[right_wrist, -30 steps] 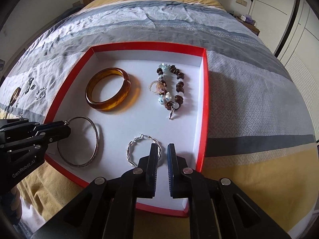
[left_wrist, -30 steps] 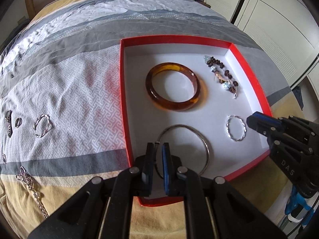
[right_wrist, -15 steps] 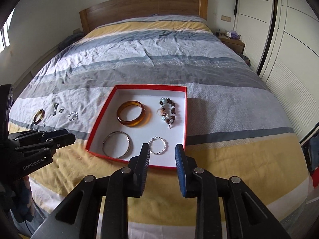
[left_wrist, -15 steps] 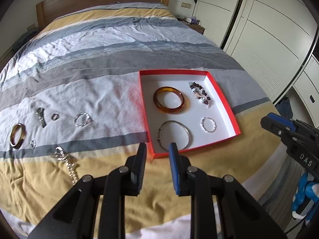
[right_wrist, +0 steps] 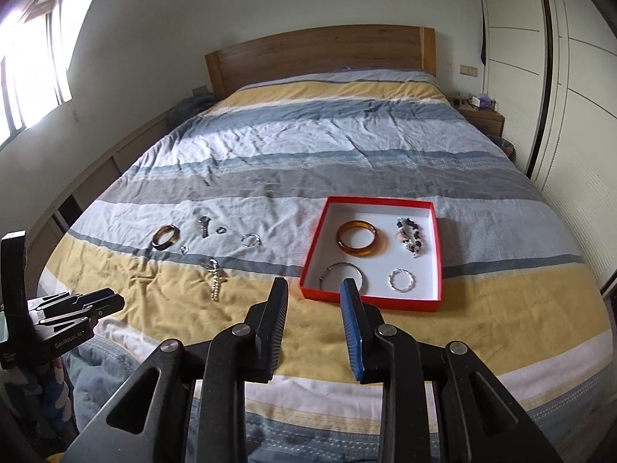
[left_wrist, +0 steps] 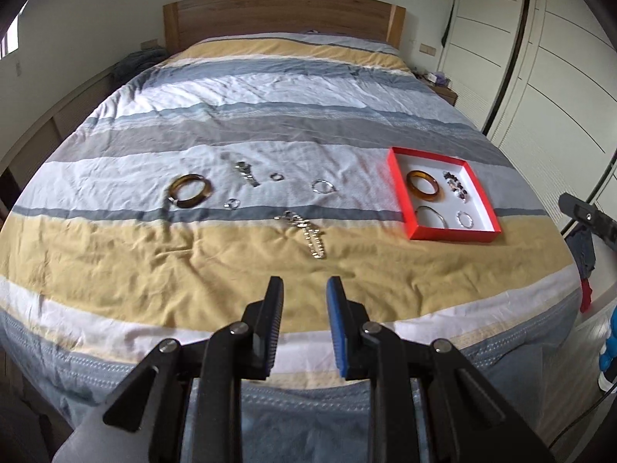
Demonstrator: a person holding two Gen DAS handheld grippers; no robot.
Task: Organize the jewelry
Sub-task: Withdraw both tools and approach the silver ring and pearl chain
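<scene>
A red box [left_wrist: 451, 235] [right_wrist: 370, 301] with a white inside lies on the bed. It holds an amber bangle [right_wrist: 356, 244], a beaded bracelet [right_wrist: 409, 235], a thin silver bangle [right_wrist: 342, 274] and a twisted silver ring [right_wrist: 402, 280]. Loose on the bedspread to its left lie a second amber bangle [left_wrist: 190, 191], a watch [left_wrist: 246, 173], small rings [left_wrist: 323, 186] and a chain [left_wrist: 308, 233]. My left gripper [left_wrist: 304, 288] is open and empty above the bed's near edge. My right gripper [right_wrist: 313, 286] is open and empty, just short of the box.
The striped bedspread [left_wrist: 270, 123] covers a large bed with a wooden headboard [right_wrist: 320, 54]. White wardrobes [right_wrist: 559, 88] stand on the right, a window [right_wrist: 31, 77] on the left. The bed's foot edge lies right under both grippers.
Both grippers have pulled back and up from the box to the bed's foot and opened wider. The silver bangle and twisted ring stay in the box.
</scene>
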